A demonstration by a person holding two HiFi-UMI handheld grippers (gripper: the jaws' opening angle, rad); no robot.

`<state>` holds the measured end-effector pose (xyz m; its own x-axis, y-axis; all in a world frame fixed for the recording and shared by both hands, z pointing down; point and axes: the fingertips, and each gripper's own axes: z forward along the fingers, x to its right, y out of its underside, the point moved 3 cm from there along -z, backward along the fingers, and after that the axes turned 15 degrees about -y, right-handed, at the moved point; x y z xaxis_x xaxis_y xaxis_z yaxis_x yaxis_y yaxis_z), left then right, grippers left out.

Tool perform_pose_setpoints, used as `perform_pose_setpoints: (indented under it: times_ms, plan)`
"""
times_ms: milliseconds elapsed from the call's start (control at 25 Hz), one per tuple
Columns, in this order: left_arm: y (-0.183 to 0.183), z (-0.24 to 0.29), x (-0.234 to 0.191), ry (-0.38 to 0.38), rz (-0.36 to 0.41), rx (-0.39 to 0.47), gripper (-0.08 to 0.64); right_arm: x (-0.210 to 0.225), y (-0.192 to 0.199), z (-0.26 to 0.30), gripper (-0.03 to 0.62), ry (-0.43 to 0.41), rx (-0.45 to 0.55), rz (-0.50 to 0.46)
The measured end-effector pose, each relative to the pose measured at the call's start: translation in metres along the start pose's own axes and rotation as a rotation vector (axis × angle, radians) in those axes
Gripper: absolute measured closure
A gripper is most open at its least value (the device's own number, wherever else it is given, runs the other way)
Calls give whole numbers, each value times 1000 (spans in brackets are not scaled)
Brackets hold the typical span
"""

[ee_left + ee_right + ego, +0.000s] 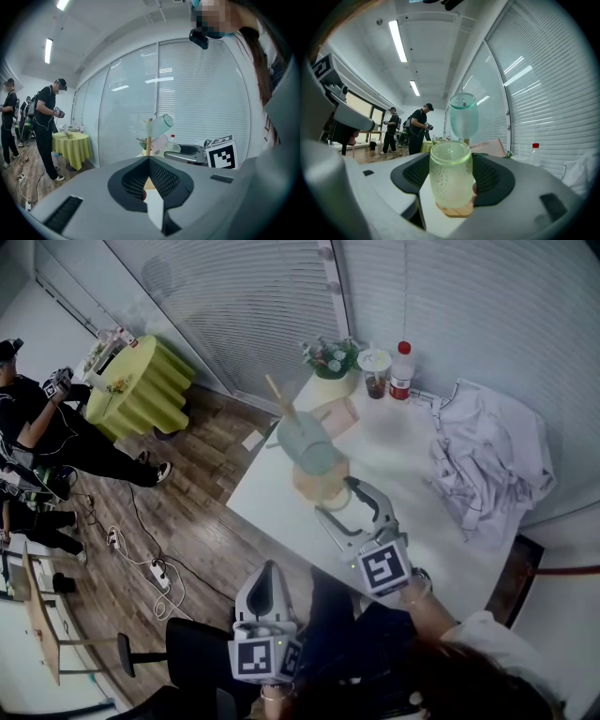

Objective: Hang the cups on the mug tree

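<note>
A wooden mug tree stands on the white table, with a pale blue cup hanging tilted on one of its pegs. My right gripper is just in front of the tree's base, shut on a frosted green cup that stands upright between its pads. In the right gripper view the blue cup hangs above and behind the green one. My left gripper is held off the table's near edge, shut and with nothing in it. The left gripper view shows the tree and blue cup ahead.
A crumpled white cloth covers the table's right side. At the back stand a red-capped bottle, a drink cup, a flower pot and a pink box. On the floor at left are a person, a yellow-green table and cables.
</note>
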<state>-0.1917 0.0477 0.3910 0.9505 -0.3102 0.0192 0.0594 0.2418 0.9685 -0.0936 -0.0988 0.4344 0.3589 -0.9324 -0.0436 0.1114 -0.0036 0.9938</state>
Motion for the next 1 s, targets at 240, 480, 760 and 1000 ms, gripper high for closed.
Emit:
perform_pose_setpoints:
  times_ms: [240, 480, 760, 1000]
  plan:
    - [2, 3, 0, 0, 4, -10, 557, 2, 4, 2, 304, -2, 0, 10]
    - [2, 6, 1, 4, 4, -16, 557, 3, 2, 3, 304, -7, 8, 13]
    - [2, 7, -2, 1, 11, -26, 557, 6, 2, 8, 304, -1, 9, 20]
    - [3, 9, 0, 4, 12, -28, 557, 4, 10, 10, 304, -10, -6, 29]
